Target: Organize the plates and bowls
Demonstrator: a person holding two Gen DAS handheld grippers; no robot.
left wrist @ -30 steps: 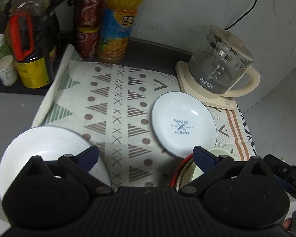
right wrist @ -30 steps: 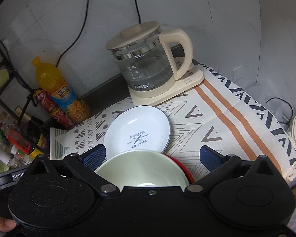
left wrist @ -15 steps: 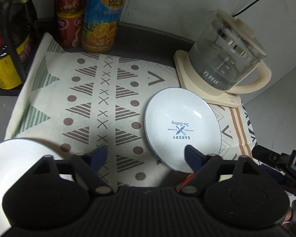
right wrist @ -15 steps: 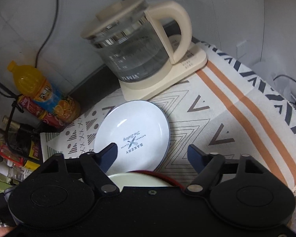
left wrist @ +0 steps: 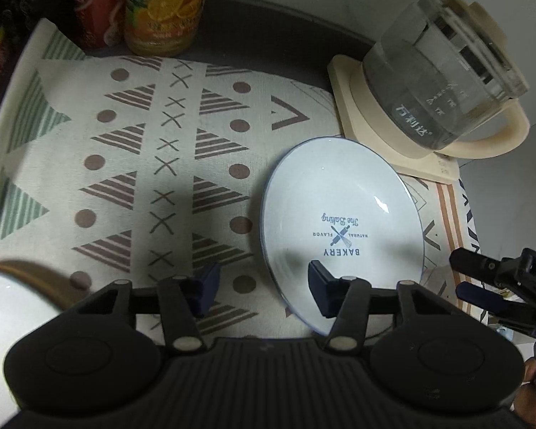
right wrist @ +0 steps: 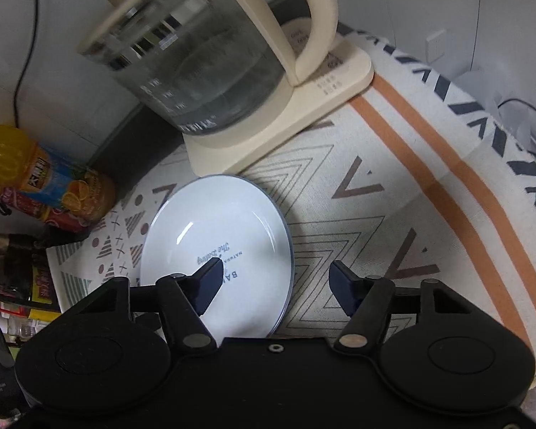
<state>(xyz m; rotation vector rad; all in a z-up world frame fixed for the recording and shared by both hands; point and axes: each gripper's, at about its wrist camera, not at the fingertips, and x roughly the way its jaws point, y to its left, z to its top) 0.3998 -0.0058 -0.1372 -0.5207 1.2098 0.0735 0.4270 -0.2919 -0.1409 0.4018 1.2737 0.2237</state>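
The plate [left wrist: 343,221], round, shallow and glossy white with a thin dark rim and "BAKERY" printed in its middle, lies flat on the patterned cloth [left wrist: 168,164] covering the counter, just in front of the kettle's cream base [right wrist: 278,136]. Its near edge is hidden behind both tools. The left tongs [left wrist: 262,293] have just been closing and straddle the plate's left rim, one finger over the plate, the other over the cloth; the pads press on nothing. The right tongs [right wrist: 275,282] have likewise been narrowing and straddle the right rim, gap still clear. A white bowl [left wrist: 14,307] is cut off at the left view's lower left corner. The glass kettle [right wrist: 196,57] is blurred. An orange-drink bottle [left wrist: 164,10] and red cans [left wrist: 94,10] stand at the back, tops cropped.
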